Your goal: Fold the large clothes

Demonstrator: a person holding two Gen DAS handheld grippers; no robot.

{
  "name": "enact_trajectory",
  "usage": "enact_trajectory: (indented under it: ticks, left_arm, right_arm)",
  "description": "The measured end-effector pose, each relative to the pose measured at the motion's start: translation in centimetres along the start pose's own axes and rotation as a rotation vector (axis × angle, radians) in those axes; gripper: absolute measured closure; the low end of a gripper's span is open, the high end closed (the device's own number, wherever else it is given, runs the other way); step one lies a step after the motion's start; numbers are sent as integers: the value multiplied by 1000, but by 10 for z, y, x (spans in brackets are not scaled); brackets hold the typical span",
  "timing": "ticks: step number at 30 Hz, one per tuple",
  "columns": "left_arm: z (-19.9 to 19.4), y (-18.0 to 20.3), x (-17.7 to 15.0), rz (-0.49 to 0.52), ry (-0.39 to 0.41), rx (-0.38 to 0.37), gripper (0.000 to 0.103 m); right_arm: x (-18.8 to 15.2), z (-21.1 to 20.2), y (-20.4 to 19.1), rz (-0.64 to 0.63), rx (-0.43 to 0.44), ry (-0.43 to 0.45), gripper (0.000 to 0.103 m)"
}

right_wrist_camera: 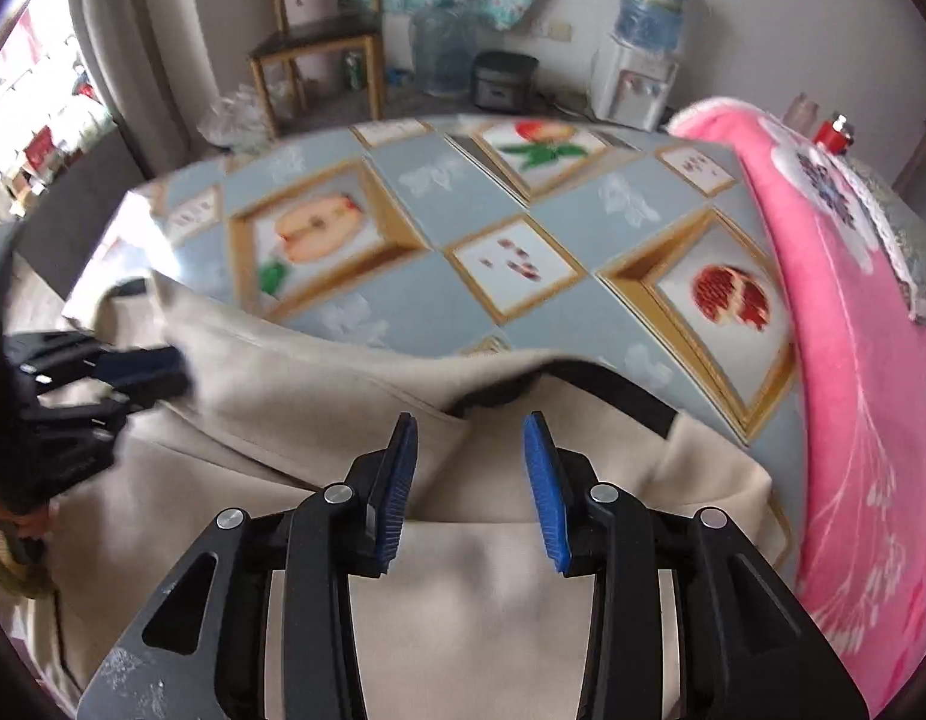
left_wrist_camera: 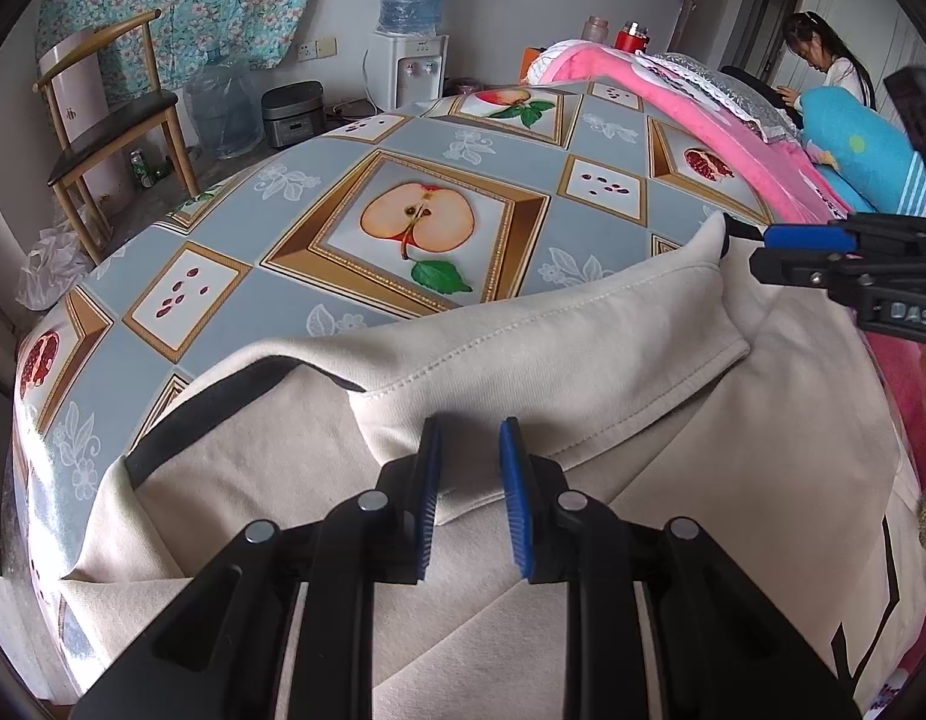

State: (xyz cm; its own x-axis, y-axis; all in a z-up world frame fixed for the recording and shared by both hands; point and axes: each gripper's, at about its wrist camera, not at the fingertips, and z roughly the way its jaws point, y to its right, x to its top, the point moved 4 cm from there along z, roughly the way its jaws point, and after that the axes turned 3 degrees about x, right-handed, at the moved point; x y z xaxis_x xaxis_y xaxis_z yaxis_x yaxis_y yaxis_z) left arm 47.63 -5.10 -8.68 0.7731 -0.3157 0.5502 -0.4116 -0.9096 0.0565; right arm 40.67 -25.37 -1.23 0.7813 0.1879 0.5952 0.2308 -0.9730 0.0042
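Right up close, the cream garment (left_wrist_camera: 523, 372) is spread on the fruit-print tabletop (left_wrist_camera: 319, 192), one flap already folded over. Left tongs (left_wrist_camera: 470, 498) are kept narrow, probably empty; right tongs (right_wrist_camera: 470, 492) are parted, nothing gripped. More folds are left.

Matt beige cloth garment (left_wrist_camera: 523, 360), glossy tablecloth (left_wrist_camera: 319, 180)

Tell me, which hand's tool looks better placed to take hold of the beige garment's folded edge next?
Probably the left. The left tool sits right at the beige garment's folded flap, blue pads a little apart. The right tool hangs open above the cloth, gripping nothing.
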Motion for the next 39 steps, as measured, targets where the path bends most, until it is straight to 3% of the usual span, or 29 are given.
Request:
enact_trajectory:
  ticks: [4,7,11,13,17,22,24,35,39]
  left_arm:
    - [-2,-1,-1,-18,-2,12,82]
    - [-5,-1,-1,-45,-8,38,82]
    - [-31,0,2,-58,34,61,80]
    - [-55,-1,1,-72,62,57,76]
    - [-108,4,-19,-58,77,94,62]
    - [-180,10,-87,-87,72,115,30]
    - [-200,10,-122,-126,60,116,26]
    - [-263,-3,-312,-383,17,258,24]
    - [-279,8,-356,-392,30,278,24]
  right_arm:
    - [5,16,-36,-39,109,-11,67]
    - [-3,50,-48,-26,102,-102,67]
    - [-10,20,-45,45,137,-74,62]
    - [-20,-13,-42,47,123,-28,45]
    - [-56,-66,-48,44,133,17,27]
    - [-120,-111,-60,63,127,27,14]
    - [-146,-123,-68,80,134,34,12]
    - [-264,-143,-114,94,116,4,11]
    - [-289,-134,-117,120,109,-36,11]
